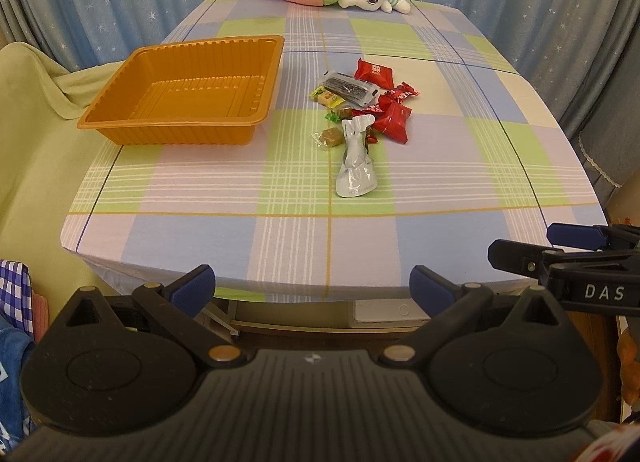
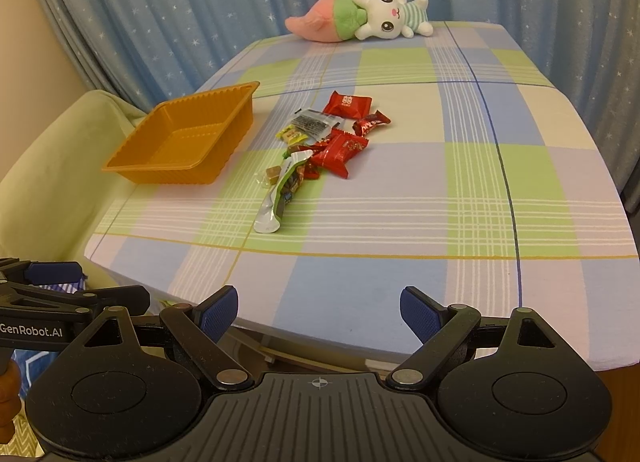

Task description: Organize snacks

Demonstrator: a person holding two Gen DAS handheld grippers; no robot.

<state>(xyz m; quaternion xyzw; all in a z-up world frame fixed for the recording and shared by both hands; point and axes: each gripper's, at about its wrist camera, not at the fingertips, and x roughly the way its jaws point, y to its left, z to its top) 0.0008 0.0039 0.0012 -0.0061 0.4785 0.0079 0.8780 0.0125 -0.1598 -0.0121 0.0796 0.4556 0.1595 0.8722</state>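
Checked bench [image 1: 440, 166] is carrying loose snacks [image 1: 360, 102] right of an orange tray [image 1: 180, 94]; we are holding both claws [image 1: 312, 286] [image 2: 318, 312] released at its near edge.

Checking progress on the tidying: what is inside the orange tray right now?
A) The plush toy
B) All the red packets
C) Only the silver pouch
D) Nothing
D: the orange tray shows only its bare ribbed floor, while the snack pile lies on the tablecloth to its right.
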